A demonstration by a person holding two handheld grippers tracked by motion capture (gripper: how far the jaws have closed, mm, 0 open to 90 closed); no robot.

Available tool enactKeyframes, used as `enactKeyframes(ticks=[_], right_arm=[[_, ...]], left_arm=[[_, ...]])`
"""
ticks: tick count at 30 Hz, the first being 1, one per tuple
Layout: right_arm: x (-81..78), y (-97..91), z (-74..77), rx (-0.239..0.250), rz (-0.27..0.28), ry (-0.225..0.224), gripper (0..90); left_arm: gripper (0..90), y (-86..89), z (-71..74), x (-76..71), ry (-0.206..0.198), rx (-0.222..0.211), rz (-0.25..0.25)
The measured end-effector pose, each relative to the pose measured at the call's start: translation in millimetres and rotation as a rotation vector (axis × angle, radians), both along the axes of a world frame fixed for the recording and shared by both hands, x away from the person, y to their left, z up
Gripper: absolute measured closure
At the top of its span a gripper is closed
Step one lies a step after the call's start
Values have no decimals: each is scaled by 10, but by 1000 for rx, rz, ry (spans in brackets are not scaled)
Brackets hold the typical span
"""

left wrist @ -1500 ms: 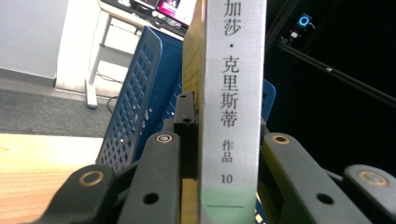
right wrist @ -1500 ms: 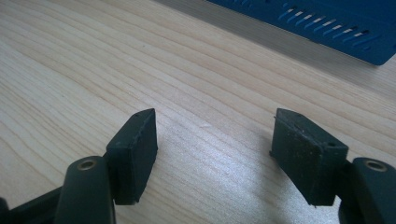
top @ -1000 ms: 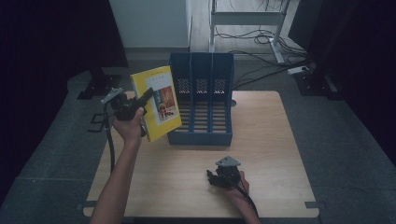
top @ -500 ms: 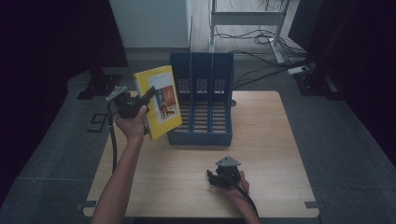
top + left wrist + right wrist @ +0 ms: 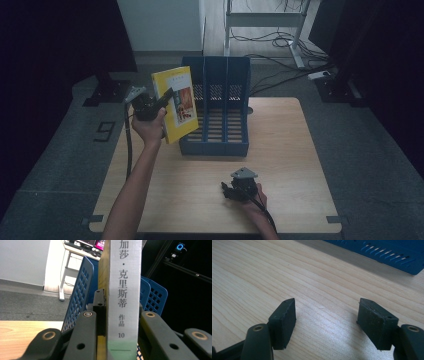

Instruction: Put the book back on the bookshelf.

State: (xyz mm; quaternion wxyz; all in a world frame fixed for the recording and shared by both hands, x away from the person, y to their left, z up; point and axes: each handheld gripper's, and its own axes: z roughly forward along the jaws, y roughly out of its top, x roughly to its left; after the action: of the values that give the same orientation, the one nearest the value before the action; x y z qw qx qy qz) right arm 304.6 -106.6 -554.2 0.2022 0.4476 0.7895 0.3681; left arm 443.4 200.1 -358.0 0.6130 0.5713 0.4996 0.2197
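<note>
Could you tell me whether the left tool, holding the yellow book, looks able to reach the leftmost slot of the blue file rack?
Probably yes: the left tool holds the yellow book upright just left of the blue file rack, whose slots look empty.

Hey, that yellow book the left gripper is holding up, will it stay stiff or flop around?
The yellow book probably stays stiff: it stands upright without sagging in the left gripper. Its thick spine, clamped between the jaws, suggests moderate weight. The smooth cover might slip if the grip loosens.
</note>
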Motion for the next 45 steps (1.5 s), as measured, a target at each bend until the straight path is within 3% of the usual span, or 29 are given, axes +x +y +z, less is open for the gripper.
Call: enactKeyframes(ticks=[14, 36, 45], right_arm=[[0, 0, 0, 0, -1, 0, 303], [0, 0, 0, -1, 0, 1, 303], [0, 0, 0, -1, 0, 0, 303]], left_arm=[[751, -119, 31, 112, 4, 18, 8], [751, -167, -104, 277, 30, 34, 28], [751, -192, -135, 322, 14, 26, 40]])
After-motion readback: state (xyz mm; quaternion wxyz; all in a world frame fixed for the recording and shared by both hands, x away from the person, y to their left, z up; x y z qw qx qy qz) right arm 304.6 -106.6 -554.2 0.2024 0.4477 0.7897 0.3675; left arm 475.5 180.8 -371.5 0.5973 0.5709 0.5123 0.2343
